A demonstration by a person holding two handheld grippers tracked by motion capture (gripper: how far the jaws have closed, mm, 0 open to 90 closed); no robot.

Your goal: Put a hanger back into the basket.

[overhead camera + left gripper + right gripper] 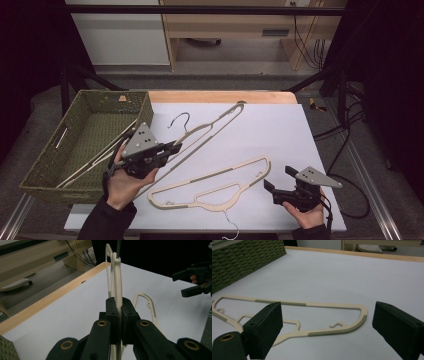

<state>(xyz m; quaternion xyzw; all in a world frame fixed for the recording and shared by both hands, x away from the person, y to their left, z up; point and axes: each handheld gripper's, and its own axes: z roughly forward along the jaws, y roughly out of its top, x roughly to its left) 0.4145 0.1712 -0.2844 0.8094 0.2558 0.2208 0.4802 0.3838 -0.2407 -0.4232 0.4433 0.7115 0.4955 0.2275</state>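
Cream hanger pinched in raised left tongs, right tongs agape

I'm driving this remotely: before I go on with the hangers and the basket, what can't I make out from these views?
- High view: the held hanger passes under the left gripper, which hides the grip point.
- High view: pale rods lean in the basket; too thin to count.
- Left gripper view: the held hanger's top is cut off by the upper edge.
- Right gripper view: the flat hanger is partly behind the right gripper's jaw.
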